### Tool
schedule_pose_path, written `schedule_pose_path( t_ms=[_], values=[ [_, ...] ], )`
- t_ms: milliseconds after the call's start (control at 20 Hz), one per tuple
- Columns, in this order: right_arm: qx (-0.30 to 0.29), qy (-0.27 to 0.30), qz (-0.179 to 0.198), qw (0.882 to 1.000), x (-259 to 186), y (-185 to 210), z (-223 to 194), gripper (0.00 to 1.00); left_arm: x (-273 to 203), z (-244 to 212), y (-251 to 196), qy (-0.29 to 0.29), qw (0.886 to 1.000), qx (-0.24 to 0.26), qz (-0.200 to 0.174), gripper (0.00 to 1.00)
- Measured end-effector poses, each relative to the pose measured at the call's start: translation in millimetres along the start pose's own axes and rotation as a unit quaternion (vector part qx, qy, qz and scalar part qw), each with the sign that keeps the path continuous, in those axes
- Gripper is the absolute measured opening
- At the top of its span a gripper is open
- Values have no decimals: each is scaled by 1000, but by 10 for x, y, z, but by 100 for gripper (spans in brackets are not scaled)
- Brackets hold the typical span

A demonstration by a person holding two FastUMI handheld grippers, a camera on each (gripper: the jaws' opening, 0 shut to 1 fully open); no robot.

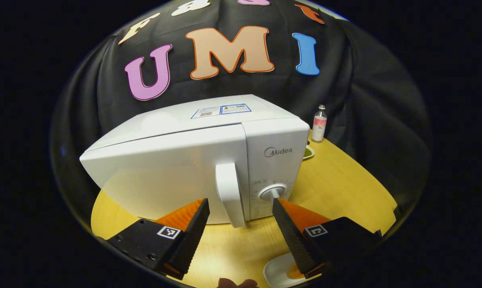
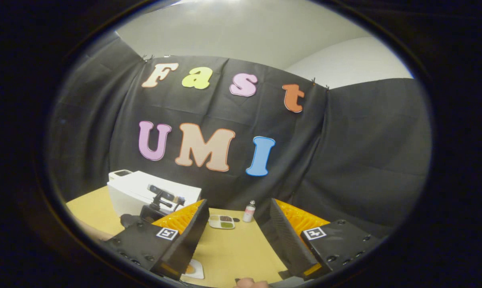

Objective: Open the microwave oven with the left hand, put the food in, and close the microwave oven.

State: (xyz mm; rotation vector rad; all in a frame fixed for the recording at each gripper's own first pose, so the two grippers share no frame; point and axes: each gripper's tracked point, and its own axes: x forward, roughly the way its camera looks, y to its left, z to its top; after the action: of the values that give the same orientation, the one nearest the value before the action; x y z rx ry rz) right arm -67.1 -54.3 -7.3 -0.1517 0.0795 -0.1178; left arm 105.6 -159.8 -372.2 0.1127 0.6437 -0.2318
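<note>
Facing the shut microwave (image 1: 193, 160), the empty left gripper (image 1: 241, 218), jaws wide, straddles the door handle (image 1: 229, 194); closing off-centre risks slipping; right gripper (image 2: 239, 228) spread, empty.

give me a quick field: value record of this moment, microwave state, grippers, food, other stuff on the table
microwave: white, on the wooden table, door shut
door handle: vertical bar, untouched, ahead between the left gripper's fingers
left gripper: open, empty, short of the handle
right gripper: open, empty, raised above the table
food: white plate with something orange on it, at the near table edge
other items: small bottle and a small dish near the back wall
task stage: door not yet opened
</note>
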Motion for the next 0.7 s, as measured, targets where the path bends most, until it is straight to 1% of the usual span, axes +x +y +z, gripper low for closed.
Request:
schedule_pose_path(
  t_ms=[150, 200, 250, 300, 350, 400, 450, 500, 550, 700],
  values=[
    [-3, 4, -1, 1000, 5, -8, -11, 97, 41, 8, -30, -2, 1000, 0, -4, 95],
    [-4, 3, 0, 1000, 3, -1, -4, 97, 50, 15, -7, -3, 1000, 0, 3, 89],
    [-6, 3, 0, 1000, -3, 3, -3, 97, 63, 24, 31, -5, 1000, -2, 10, 82],
    [-8, 2, 1, 1000, -2, 16, 8, 97, 78, 4, 36, -2, 1000, -4, 13, 62],
    [-10, 2, 3, 1000, -8, 22, 3, 97, 83, -4, 61, 3, 1000, -6, 17, 57],
    [-12, 1, 4, 1000, -11, 31, 10, 97, 93, -27, 73, 8, 1000, -8, 20, 46],
    [-14, 1, 5, 1000, 1, 28, 9, 97, 106, -44, 90, 11, 1000, -8, 22, 42],
    [-16, 0, 5, 1000, 6, 33, 13, 97, 80, -67, 80, 12, 1000, -17, 20, 33],
    [-16, -1, 5, 1000, 1, 33, 16, 97, 54, 6, 87, 6, 1000, -25, 17, 27],
    [-15, -1, 6, 1000, -9, 35, 18, 97, 98, -31, 88, 5, 1000, -23, 6, 21]
  ],
)
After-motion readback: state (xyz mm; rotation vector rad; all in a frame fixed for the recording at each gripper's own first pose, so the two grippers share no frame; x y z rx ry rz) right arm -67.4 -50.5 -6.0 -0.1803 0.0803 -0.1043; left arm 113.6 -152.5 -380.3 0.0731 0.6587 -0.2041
